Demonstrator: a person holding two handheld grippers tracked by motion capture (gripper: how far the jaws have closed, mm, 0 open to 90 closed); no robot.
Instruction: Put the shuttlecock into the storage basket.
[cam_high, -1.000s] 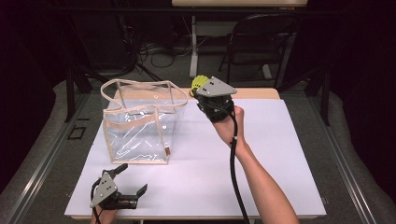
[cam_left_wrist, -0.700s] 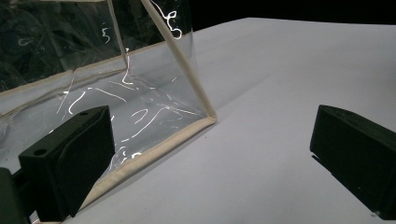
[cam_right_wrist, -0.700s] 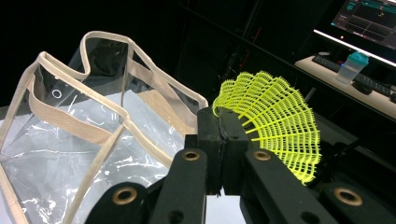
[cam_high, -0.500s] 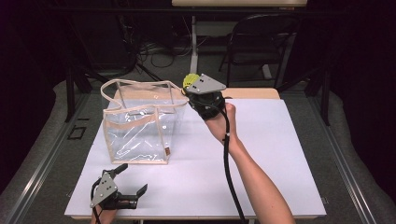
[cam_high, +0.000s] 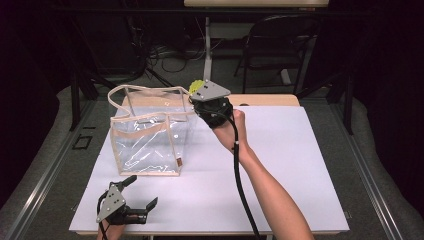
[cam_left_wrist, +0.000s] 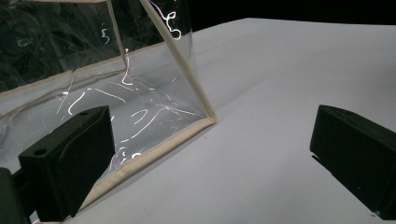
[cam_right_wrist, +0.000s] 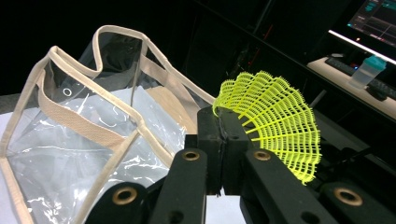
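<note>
A clear plastic tote bag with beige trim and handles stands open on the left half of the white table. My right gripper hovers at the bag's upper right rim, shut on a yellow mesh fan-shaped piece. In the right gripper view the jaws pinch the edge of the yellow mesh, with the bag's mouth just below and to the left. My left gripper rests open near the table's front left, in front of the bag. Its jaws frame the bag's bottom corner.
A black chair and cables sit on the dark floor behind the table. A wooden edge runs along the table's far side. A monitor, keyboard and teal-capped bottle show at the upper right of the right gripper view.
My right gripper has moved left with the yellow mesh, from beside the bag to its upper right rim. The left gripper has stayed where it was.
</note>
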